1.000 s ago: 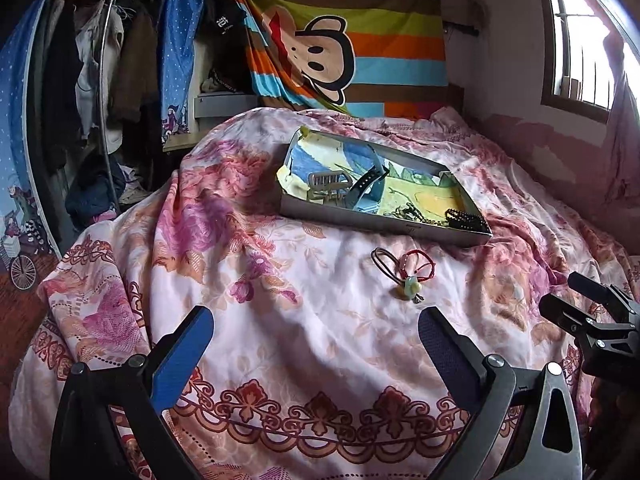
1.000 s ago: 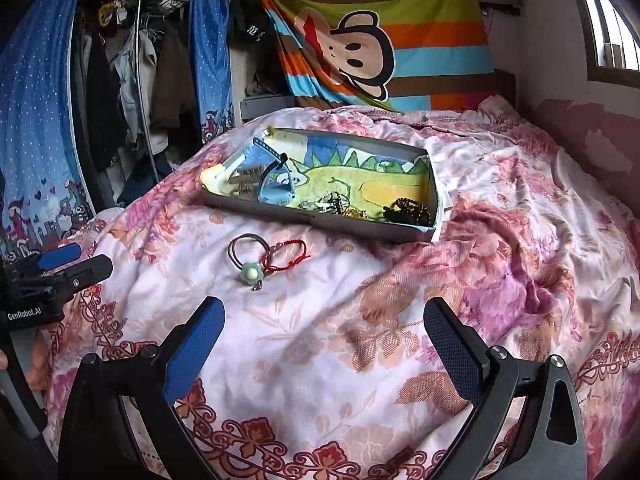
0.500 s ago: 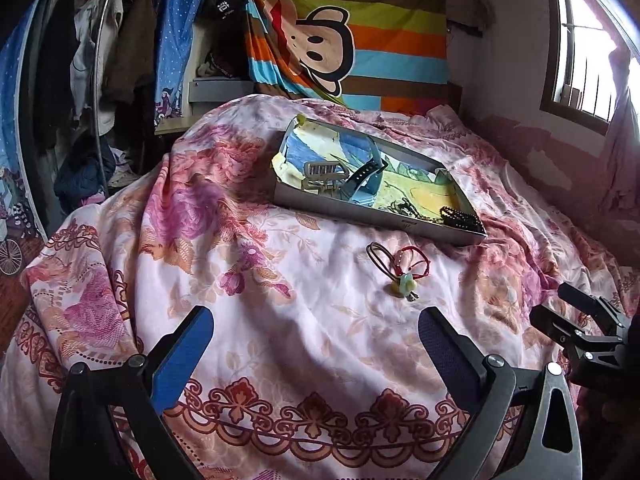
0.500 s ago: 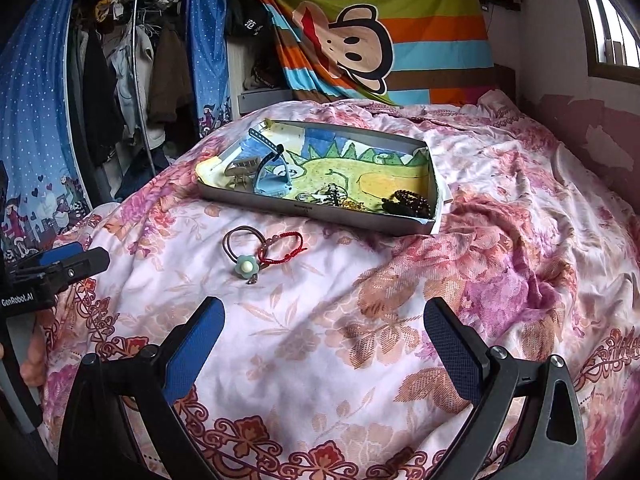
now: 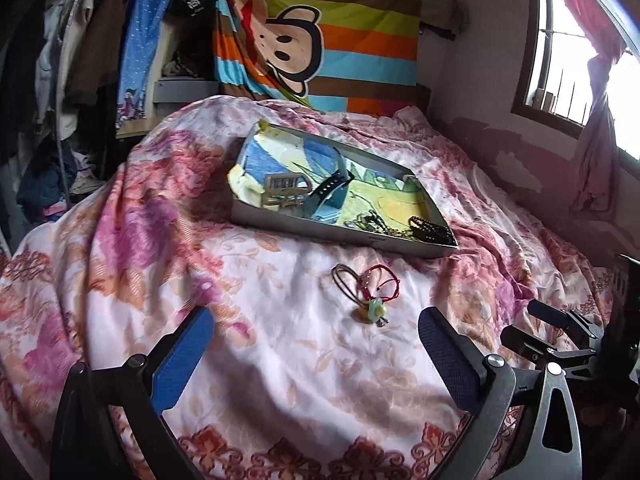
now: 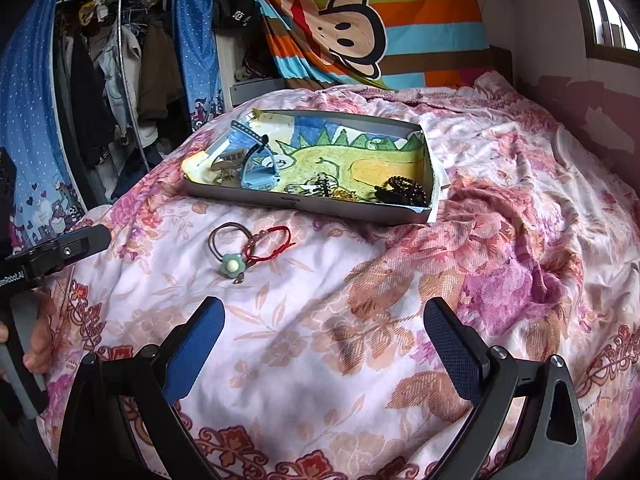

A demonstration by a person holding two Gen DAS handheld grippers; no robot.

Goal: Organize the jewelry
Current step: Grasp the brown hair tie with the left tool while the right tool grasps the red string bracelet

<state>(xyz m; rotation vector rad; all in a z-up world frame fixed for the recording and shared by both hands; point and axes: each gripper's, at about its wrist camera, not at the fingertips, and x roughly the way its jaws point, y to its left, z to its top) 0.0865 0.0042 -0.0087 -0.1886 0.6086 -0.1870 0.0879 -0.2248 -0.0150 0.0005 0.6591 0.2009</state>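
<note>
A grey tray (image 5: 340, 236) (image 6: 304, 204) lined with a dinosaur drawing lies on the flowered bedspread. It holds hair clips, a blue watch (image 6: 256, 168), chains and black beads (image 6: 404, 192). In front of it lie a brown hair tie with a green flower (image 5: 374, 310) (image 6: 233, 266) and a red string bracelet (image 5: 382, 284) (image 6: 272, 242). My left gripper (image 5: 316, 344) is open and empty, just short of them. My right gripper (image 6: 324, 332) is open and empty, to their right and nearer. Each gripper shows at the edge of the other's view.
A clothes rack (image 6: 120, 64) and blue curtains stand left of the bed. A striped monkey blanket (image 5: 320, 40) hangs behind. A window (image 5: 580, 60) and wall are on the right. The bedspread (image 6: 500, 240) is rumpled to the right of the tray.
Both grippers have moved forward toward the hair tie and bracelet, which now appear closer. Both stay open and empty. Nothing on the bed has moved.
</note>
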